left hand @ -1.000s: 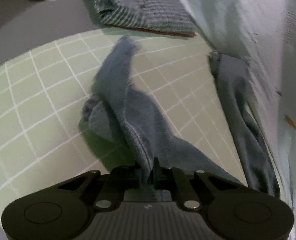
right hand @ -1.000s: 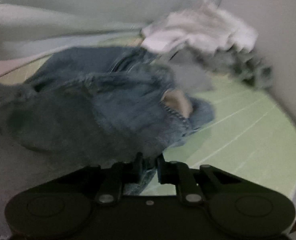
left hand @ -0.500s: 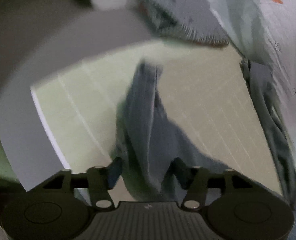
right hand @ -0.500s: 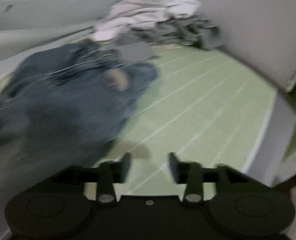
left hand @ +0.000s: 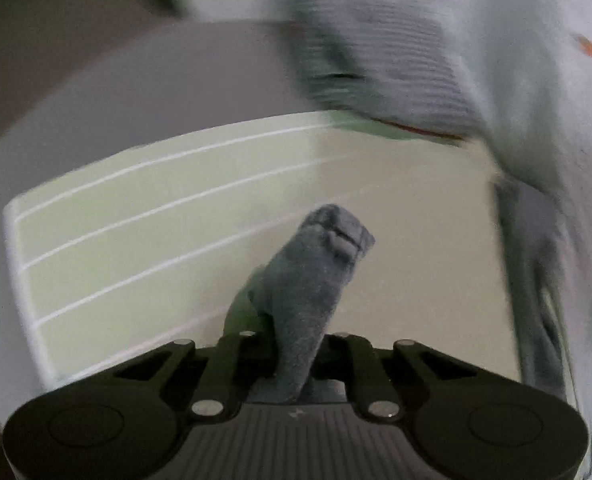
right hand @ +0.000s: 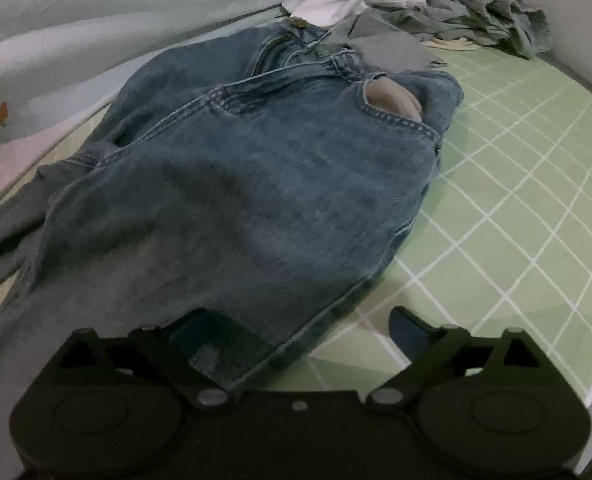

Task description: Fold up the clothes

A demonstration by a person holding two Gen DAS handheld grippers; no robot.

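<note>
Pinching jeans leg (left hand: 311,280) in left tongs (left hand: 294,354), right tongs (right hand: 296,332) wide over jeans.

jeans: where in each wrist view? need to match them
Left wrist: jeans lower centre, a bunched leg end rising from between the closed jaws.
Right wrist: jeans fill centre and left, waistband at top, hem by the open jaws.
Shared landmark: green grid mat.

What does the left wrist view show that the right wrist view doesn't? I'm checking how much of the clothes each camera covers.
Only the left wrist view: the left gripper, jaws just closed on a blue-grey fabric strip, and a striped garment. Only the right wrist view: the right gripper, jaws just opened wide over the jeans, plus a white and grey clothes pile. Both: the green checked sheet.
</note>
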